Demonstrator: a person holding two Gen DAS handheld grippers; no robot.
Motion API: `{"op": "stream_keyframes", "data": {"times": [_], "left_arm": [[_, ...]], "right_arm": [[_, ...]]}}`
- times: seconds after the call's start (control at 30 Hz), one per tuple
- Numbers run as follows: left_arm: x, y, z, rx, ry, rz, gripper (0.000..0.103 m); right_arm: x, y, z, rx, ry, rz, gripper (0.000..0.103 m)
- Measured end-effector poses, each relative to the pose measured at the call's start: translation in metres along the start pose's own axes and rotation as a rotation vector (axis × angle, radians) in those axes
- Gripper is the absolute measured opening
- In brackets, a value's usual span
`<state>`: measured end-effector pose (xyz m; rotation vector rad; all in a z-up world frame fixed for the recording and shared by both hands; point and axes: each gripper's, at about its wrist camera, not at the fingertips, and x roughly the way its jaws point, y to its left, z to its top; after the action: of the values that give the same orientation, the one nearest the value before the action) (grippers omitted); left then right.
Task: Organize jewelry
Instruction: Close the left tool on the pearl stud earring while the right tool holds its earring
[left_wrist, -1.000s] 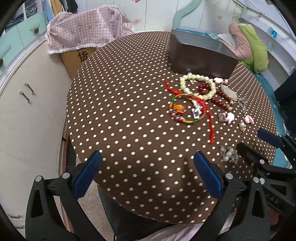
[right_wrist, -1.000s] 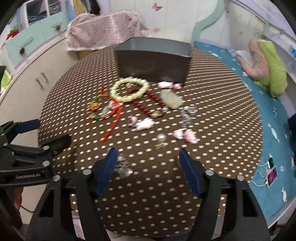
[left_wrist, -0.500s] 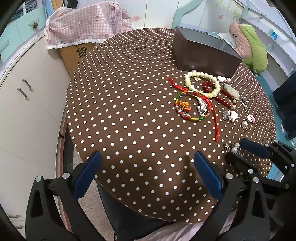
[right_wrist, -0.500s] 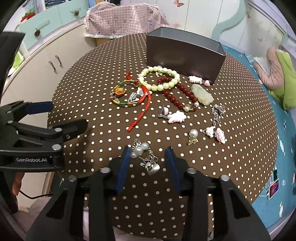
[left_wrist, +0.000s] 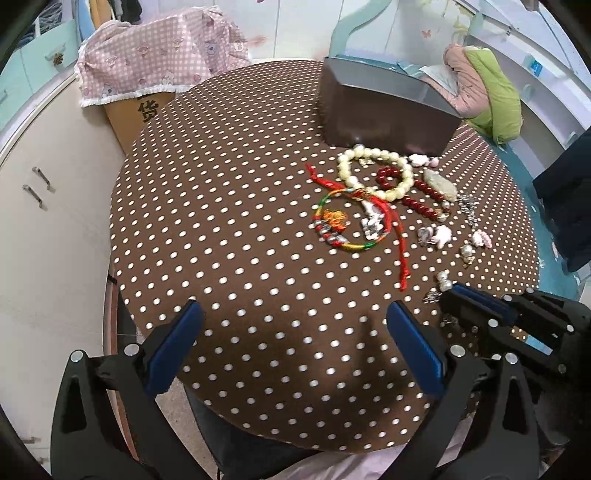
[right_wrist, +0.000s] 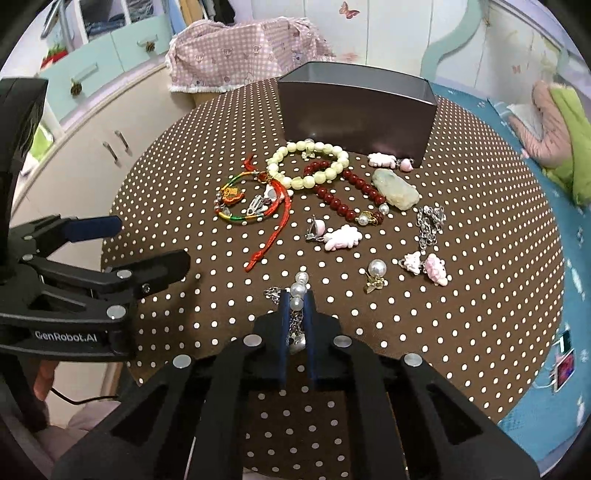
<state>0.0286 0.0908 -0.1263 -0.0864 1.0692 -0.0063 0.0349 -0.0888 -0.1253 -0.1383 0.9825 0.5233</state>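
Two low wrist views across one dotted table (left_wrist: 229, 229) (jewelry shared), right nearer.

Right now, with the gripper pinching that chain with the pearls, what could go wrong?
The right gripper grips only part of the pearl chain; pearls and chain stick out ahead, so it might slip or swing when lifted. The dangling end could also snag the red cord lying close by. The gray box sits behind the other jewelry, so a low carry might drag pieces.

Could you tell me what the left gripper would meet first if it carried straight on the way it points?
Probably the bare polka-dot tablecloth: the open left gripper aims left of the multicoloured cord bracelet.
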Motion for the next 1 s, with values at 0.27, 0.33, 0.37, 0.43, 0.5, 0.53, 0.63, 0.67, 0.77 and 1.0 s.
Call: {"op": "stream_keyframes", "data": {"times": [0.27,0.33,0.37,0.43,0.5,0.53,0.63,0.67,0.77,1.0], "left_arm": [[0.002,-0.037,0.02,0.064,-0.01,-0.103,0.099],[0.003,-0.051,0.027,0.092,-0.02,-0.135,0.099],[0.003,-0.057,0.03,0.105,-0.025,-0.14,0.099],[0.005,-0.07,0.034,0.128,-0.035,-0.153,0.098],[0.007,-0.082,0.037,0.145,-0.044,-0.186,0.098],[0.01,-0.09,0.041,0.157,-0.048,-0.202,0.096],[0.02,-0.106,0.042,0.175,-0.025,-0.222,0.071],[0.024,-0.109,0.044,0.177,-0.009,-0.225,0.071],[0.04,-0.119,0.048,0.176,0.035,-0.23,0.066],[0.058,-0.143,0.06,0.2,0.055,-0.162,0.052]], "right_arm": [[-0.03,-0.035,0.002,0.091,-0.079,0.027,0.006],[-0.041,-0.047,0.003,0.117,-0.105,0.015,0.006],[-0.045,-0.053,0.004,0.133,-0.117,0.011,0.006],[-0.051,-0.064,0.005,0.16,-0.137,0.0,0.006],[-0.059,-0.077,0.007,0.183,-0.162,-0.018,0.006],[-0.063,-0.083,0.007,0.192,-0.171,-0.022,0.006],[-0.066,-0.093,0.005,0.203,-0.189,-0.037,0.006],[-0.067,-0.096,0.005,0.207,-0.194,-0.036,0.006],[-0.067,-0.105,0.005,0.209,-0.202,-0.034,0.006],[-0.063,-0.12,0.002,0.227,-0.189,0.006,0.006]]}}
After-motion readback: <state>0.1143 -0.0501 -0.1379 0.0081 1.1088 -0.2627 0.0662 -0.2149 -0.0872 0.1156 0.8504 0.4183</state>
